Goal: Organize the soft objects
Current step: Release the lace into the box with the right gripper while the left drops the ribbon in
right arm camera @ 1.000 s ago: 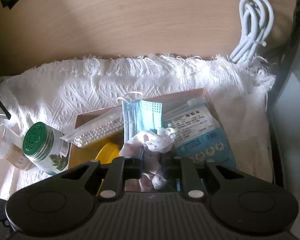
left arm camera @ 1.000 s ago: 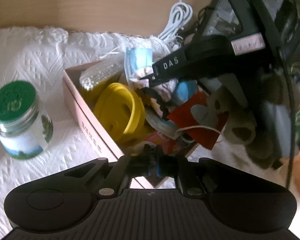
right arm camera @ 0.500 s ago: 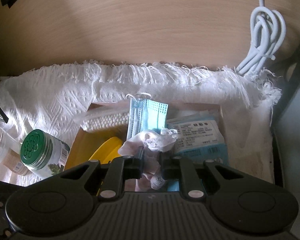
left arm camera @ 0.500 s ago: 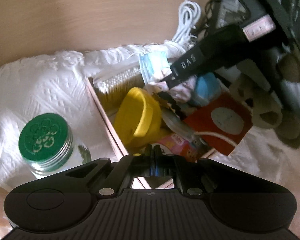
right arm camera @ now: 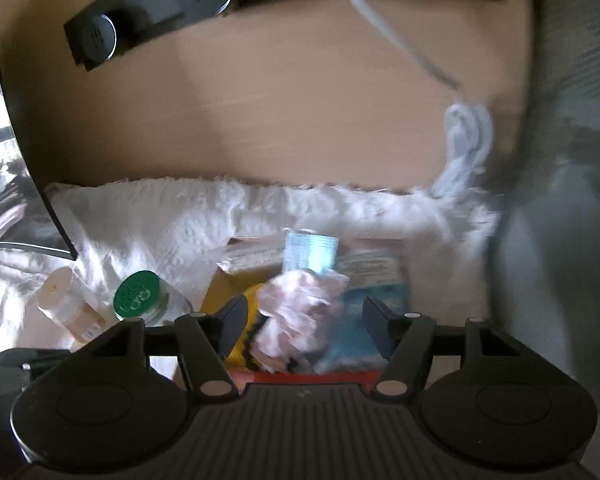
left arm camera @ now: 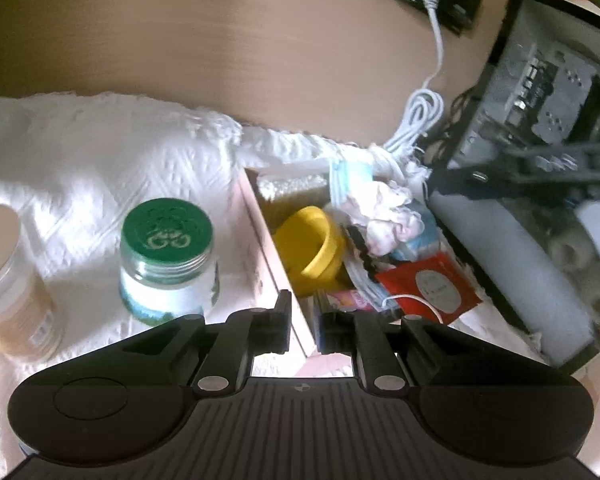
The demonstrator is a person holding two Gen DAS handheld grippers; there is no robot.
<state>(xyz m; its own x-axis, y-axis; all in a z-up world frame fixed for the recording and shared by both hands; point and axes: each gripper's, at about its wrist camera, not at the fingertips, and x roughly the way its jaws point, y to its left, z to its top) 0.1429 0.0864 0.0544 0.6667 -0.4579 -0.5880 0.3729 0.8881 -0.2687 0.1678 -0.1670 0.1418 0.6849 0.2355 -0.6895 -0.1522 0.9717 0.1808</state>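
Wood-grain desk (right arm camera: 284, 112) and white fringed textured cloth (left arm camera: 112, 160) fill both views. Shallow pink cardboard box (left arm camera: 268, 256) sits centre frame. Crumpled pink-white soft fabric (right arm camera: 300, 312) lies in it, lengthwise up-frame, between right gripper (right arm camera: 304, 328) tips, untouched; jaws opening. Left gripper (left arm camera: 302, 328) clenched, empty, lower-left of fabric. Labels not legible.

Home desk setting: wooden desktop (left arm camera: 260, 60), black power strip (right arm camera: 152, 12) with plugged white cable (left arm camera: 418, 116), open computer case (left arm camera: 548, 92), fringed white cloth (left arm camera: 100, 160), jar (left arm camera: 168, 256), box (left arm camera: 260, 240) of household sundries.
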